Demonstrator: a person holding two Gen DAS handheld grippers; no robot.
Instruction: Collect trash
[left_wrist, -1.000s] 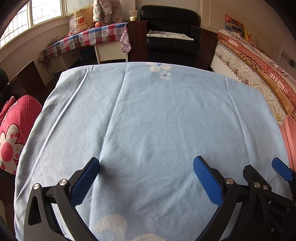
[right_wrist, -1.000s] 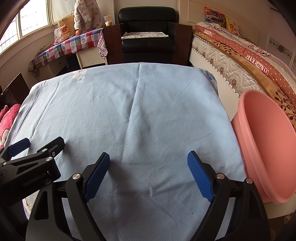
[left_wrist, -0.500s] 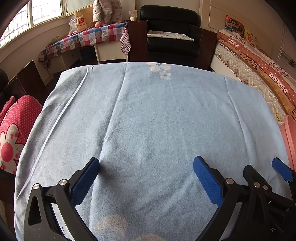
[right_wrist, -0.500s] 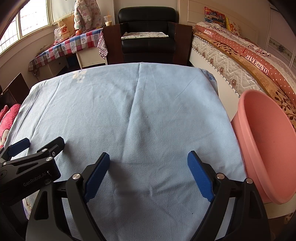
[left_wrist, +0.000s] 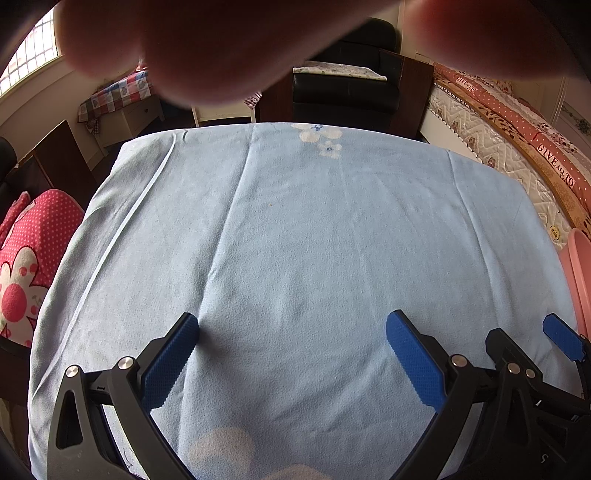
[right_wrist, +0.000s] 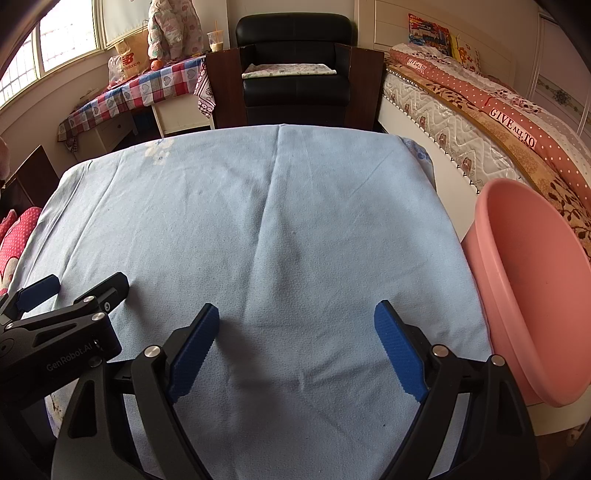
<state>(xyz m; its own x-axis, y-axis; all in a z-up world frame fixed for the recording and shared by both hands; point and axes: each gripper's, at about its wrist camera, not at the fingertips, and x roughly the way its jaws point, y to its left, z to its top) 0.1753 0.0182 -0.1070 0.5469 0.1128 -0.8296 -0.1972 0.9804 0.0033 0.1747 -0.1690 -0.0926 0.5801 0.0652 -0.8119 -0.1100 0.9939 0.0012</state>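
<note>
Both grippers hang over the near edge of the table, tilted down at it: the left gripper has its 2 blue pads spread wide with nothing but cloth showing between them, and the right gripper is the same, jaws well apart and empty. From the right wrist view you can see the left one's black frame poking in at the lower left, so they sit just beside each other. The table is covered by a light blue cloth with a few creases and a small white flower print near the far edge. No trash shows up anywhere on the cloth in either view. A pink plastic basin sits off the right edge of the table, tipped toward it, and its inside looks bare. Blurry fingers cover the top of the left wrist view, right up against the lens. Past the far edge there's a black armchair, a checkered side table on the left, and a bed along the right.
</note>
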